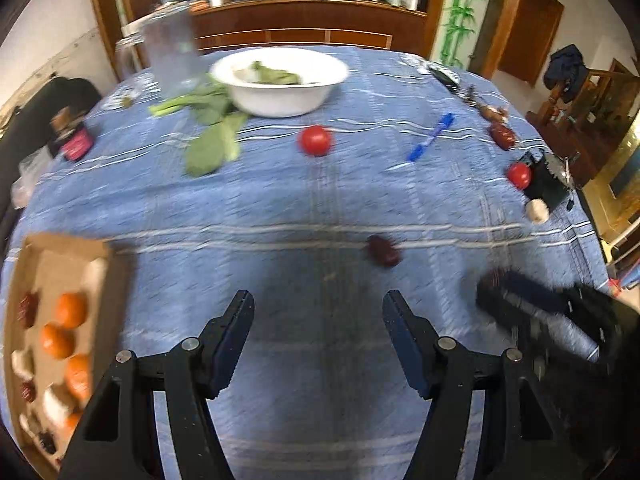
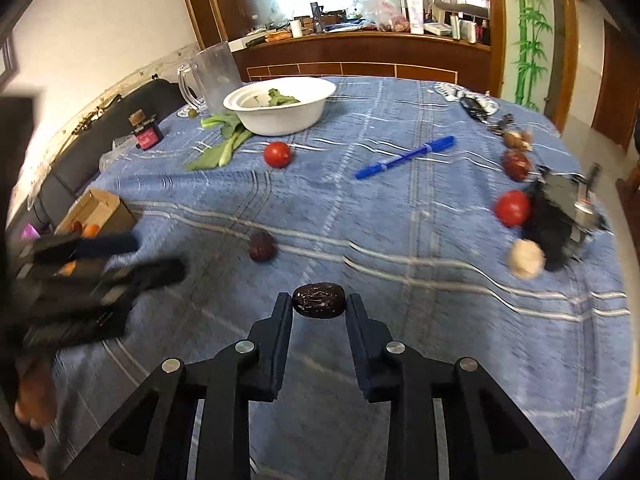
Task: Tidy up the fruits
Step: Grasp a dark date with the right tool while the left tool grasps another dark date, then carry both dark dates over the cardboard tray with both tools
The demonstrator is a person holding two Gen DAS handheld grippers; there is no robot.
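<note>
**Date in right claw, carry to box next**

Your right gripper (image 2: 319,304) pinches a dark date (image 2: 319,300) at its fingertips, narrowly parted, above the tablecloth (image 2: 400,280). Left gripper (image 1: 319,312) is wide open, holding nothing. Likely transport step: swing it left to the cardboard box (image 1: 24,280) with the oranges (image 1: 71,310). Another date (image 2: 262,246) lies ahead.

Blue white-striped tablecloth (image 2: 400,240), red tomatoes (image 2: 277,154), white bowl (image 2: 280,110), orange tangerines (image 1: 70,310).
</note>
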